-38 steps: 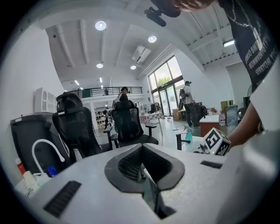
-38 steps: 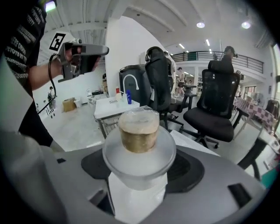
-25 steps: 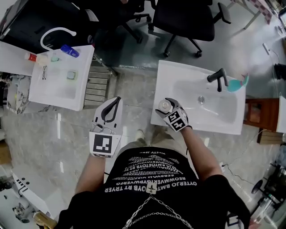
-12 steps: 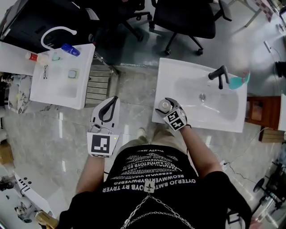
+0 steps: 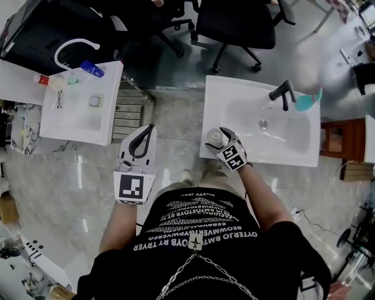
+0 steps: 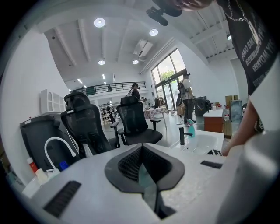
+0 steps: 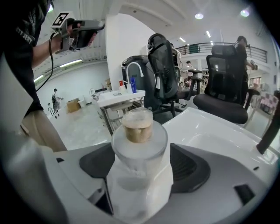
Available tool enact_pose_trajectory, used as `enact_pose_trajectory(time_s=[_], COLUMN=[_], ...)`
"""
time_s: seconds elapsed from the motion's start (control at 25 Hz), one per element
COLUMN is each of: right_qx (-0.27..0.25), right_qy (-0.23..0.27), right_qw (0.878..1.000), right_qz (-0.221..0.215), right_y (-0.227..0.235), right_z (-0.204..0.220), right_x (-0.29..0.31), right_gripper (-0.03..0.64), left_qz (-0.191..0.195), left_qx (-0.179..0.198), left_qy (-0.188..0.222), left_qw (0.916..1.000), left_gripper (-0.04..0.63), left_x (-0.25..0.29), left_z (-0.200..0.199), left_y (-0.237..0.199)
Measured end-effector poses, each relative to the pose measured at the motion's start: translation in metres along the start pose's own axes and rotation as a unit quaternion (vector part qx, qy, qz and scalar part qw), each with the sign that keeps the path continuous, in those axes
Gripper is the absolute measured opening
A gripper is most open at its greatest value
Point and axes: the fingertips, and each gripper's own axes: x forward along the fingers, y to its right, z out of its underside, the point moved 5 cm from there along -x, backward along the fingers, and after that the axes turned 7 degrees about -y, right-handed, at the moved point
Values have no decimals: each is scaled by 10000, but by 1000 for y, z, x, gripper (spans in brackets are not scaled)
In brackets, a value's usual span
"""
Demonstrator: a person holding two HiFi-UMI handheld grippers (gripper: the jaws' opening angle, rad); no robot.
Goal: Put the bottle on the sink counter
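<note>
Two sinks (image 5: 76, 120) (image 5: 225, 96) are standing here, carrying two faucets: a white faucet (image 5: 76, 40) and a black faucet (image 5: 281, 92). Two chairs (image 5: 234, 23) (image 5: 143, 17) are sitting behind. Two grippers are showing: a left gripper (image 5: 149, 129) and a right gripper (image 5: 215, 138). Three bottles are showing: a clear bottle (image 7: 140, 148), a blue bottle (image 5: 92, 68) and a red-capped bottle (image 5: 40, 77).

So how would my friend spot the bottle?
Look at the white sink with the black tap, on the right. At its near left corner the right tool, its jaws just opening, stands around a small bottle. It's frosted clear with a tan cap, unlike the teal bottle by the tap.
</note>
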Motion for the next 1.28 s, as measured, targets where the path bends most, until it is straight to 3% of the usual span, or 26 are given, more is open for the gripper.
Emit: enact_pose_trajectory(time_s=[0.12,0.28,0.44,0.52,0.56,0.6,0.68,0.72,0.76,0.96,1.12,1.28], right_qx=[241,860,409,443,589,760,1103,1257,1372,1383,1238,988], right_qy=[254,1312,1774,2032,2246,2480,2827,2886,2879,2719,2681,2548], right_qw=[9989,9843,9784,9718,9651,9560,9337,9230,9145,8946,8903,8944], right_qz=[307,811,980,1112,1209,1369,1902,2213,2489,3264,3466,3541], right_y=[9,15,-12,-24,-29,-34,-42,-45,-49,-82,-107,-118], right_z=[1,-21,-36,-42,-45,-49,-55,-59,-62,-88,-105,-110], right_x=[-39,-125,-179,-202,-217,-235,-270,-286,-299,-349,-378,-393], right_gripper=[382,383,385,383,368,306,126,32,-3,-3,-3,-5], left_qz=[33,118,286,381,434,490,607,663,719,967,1066,1010], left_qx=[48,101,205,243,257,268,282,283,276,160,119,107], left_qy=[109,381,607,676,719,767,874,941,1029,1458,1523,1510], left_qw=[9999,9992,9975,9967,9961,9955,9939,9929,9917,9844,9825,9833], left_gripper=[6,6,6,6,6,6,6,6,6,6,5,6], left_x=[-8,-24,-40,-48,-52,-56,-63,-68,-73,-103,-126,-143], left_z=[-3,-13,-15,-14,-14,-14,-15,-16,-19,-32,-29,-27], left_y=[-1,-7,-8,-5,-3,-1,5,8,10,20,24,30])
